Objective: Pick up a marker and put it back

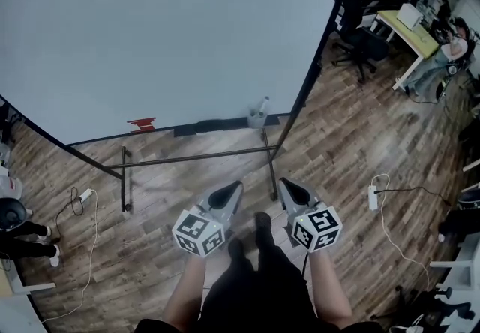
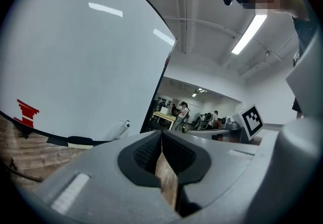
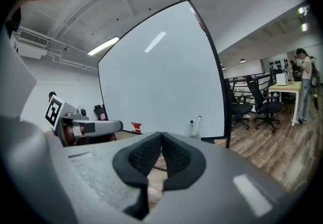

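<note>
Whiteboard (image 1: 165, 39) fills most of the head view and stands on a dark metal stand (image 1: 195, 157) on a wood plank floor (image 1: 337, 144). Far right of the board there's a tabletop (image 1: 409, 33) with a pale yellow-green surface, and a black office chair (image 1: 360, 45) just left of it. Both claws sit low in the head view, side by side, well short of the board and pointing toward it. Left claw (image 1: 238, 186) has its pads together at the tip and is empty; its own view (image 2: 161, 136) shows only floor through the slit lower down. Right claw (image 1: 283, 182) is also closed with the pads meeting, and its own view (image 3: 161, 137) shows nothing between them. Along the board's bottom ledge, from left: a red item (image 1: 142, 124), maybe a sticker or a small eraser, too small to tell; then a black eraser (image 1: 206, 127); then the markers (image 1: 259, 112) near the lower right corner. The markers are pale, stand roughly upright and lean against the board. They're untouched and well apart from both claws. They also show at the board's lower edge in the left gripper view (image 2: 122, 128) and in the right gripper view (image 3: 194, 126). A white power strip (image 1: 373, 197) with a cord lies on the floor, right of the right claw.
</note>
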A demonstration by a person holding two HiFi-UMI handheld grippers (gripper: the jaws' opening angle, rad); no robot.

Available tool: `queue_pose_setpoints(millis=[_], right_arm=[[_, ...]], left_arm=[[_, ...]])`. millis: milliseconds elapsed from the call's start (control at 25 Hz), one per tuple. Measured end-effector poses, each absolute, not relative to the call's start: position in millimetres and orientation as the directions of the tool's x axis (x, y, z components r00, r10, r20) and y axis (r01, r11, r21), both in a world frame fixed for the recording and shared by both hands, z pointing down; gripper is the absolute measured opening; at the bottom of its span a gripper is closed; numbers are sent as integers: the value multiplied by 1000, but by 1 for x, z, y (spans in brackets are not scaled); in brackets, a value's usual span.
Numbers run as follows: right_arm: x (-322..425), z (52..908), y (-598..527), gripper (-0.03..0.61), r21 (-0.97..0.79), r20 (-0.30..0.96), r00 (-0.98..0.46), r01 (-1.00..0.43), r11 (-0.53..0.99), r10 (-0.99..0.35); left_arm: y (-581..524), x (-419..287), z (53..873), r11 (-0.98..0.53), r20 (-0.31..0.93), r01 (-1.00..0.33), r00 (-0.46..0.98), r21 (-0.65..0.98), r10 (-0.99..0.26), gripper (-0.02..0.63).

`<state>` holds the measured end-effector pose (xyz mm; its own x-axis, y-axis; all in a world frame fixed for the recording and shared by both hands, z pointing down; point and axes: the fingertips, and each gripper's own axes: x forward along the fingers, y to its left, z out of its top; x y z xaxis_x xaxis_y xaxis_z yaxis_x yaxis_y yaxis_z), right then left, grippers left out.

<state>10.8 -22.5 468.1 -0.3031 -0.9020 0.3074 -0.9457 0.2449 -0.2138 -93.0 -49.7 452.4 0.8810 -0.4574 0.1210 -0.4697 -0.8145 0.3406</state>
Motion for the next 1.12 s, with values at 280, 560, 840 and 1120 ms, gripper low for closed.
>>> queue_pose_setpoints(millis=[280, 560, 840, 1120], right_arm=[[30, 473, -68, 3, -244, 294, -365, -922, 300, -883], [45, 478, -117, 3, -246, 297, -440, -893, 378, -847], [62, 498, -149, 68, -239, 324, -530, -847, 475, -783], [73, 522, -168, 94, -247, 337, -578, -816, 523, -743]], left_arm=[[-77, -73, 449, -805, 168, -509, 861, 305, -480, 11], [-112, -52, 441, -765, 171, -568, 822, 304, -543, 14], [-133, -27, 443, -703, 161, -652, 755, 282, -635, 14], [-130, -5, 454, -659, 163, -690, 718, 300, -677, 14]])
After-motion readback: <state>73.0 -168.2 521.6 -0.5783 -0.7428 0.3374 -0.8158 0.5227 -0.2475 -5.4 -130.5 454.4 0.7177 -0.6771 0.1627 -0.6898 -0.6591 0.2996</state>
